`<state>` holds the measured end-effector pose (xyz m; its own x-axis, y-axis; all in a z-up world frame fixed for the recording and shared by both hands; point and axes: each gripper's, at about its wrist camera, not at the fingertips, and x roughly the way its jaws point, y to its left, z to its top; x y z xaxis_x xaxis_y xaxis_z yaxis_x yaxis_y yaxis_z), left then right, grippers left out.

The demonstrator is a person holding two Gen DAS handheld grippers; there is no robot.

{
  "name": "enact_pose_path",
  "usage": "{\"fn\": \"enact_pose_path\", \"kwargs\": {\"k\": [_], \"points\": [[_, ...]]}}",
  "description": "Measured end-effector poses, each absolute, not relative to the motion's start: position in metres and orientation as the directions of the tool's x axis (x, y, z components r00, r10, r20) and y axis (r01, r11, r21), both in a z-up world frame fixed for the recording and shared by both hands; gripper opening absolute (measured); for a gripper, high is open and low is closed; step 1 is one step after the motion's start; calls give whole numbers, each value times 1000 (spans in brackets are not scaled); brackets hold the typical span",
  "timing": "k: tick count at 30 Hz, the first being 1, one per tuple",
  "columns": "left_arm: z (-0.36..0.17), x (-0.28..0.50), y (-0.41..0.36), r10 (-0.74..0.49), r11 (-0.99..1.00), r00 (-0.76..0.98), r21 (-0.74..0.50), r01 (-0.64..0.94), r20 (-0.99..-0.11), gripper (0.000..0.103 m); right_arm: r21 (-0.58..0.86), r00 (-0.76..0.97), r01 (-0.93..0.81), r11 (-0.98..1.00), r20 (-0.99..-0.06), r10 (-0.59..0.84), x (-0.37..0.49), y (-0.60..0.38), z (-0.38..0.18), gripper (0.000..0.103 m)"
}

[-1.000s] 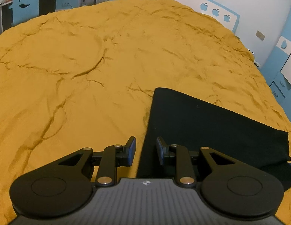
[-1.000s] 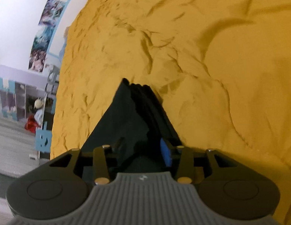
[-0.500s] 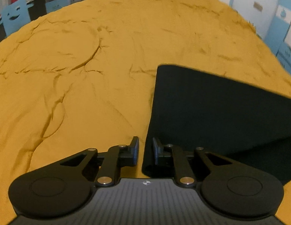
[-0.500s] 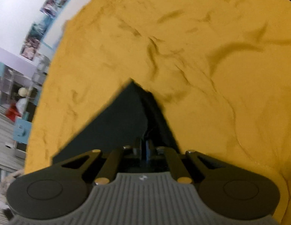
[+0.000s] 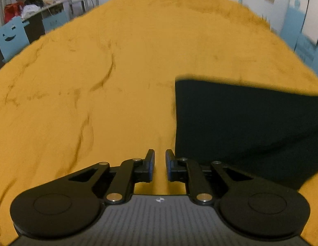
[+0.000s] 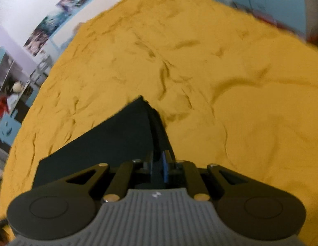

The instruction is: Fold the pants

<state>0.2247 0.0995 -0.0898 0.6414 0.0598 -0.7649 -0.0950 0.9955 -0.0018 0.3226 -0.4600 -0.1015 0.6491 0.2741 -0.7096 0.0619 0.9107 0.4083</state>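
- My right hand-held gripper [image 6: 159,165], pitched downward, has just clamped on the edge of the one pair of black pants [image 6: 118,139].
- My left hand-held gripper [image 5: 159,165] has narrowed to a small gap with nothing in it, just left of the pants [image 5: 241,127].
- The pants lie folded on the bed's yellow cover [image 5: 97,102].

No words, brand names or numbers can be read. The only sign is a small round black-and-white mark [image 5: 159,200] on the ribbed grey housing just behind the jaws of each gripper.
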Motion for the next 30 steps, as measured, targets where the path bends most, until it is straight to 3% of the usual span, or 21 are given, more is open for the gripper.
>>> {"fn": "enact_pose_path", "kwargs": {"k": [5, 12, 17, 21, 24, 28, 30], "points": [[-71, 262, 91, 41, 997, 725, -23, -78, -688, 16, 304, 687, -51, 951, -680, 254, 339, -428, -87, 7], [-92, 330, 73, 5, 997, 746, -59, -59, -666, 16, 226, 718, -107, 968, -656, 232, 379, -395, -96, 6], [-124, 357, 68, 18, 994, 714, -61, -86, -700, 16, 191, 707, -67, 979, -684, 182, 410, -391, -120, 6], [-149, 365, 74, 51, 992, 671, -39, -119, -740, 12, 178, 672, -40, 983, -723, 159, 423, -397, -144, 0], [-156, 364, 78, 60, 993, 655, -21, -114, -753, 12, 152, 662, -39, 988, -737, 139, 429, -397, -153, 0], [-153, 363, 86, 94, 988, 644, -7, -152, -759, 19, 128, 663, -4, 992, -742, 98, 431, -399, -154, 0], [-147, 358, 89, 160, 981, 630, 51, -187, -760, 17, 76, 667, 24, 997, -744, 40, 425, -400, -149, 0]]}}
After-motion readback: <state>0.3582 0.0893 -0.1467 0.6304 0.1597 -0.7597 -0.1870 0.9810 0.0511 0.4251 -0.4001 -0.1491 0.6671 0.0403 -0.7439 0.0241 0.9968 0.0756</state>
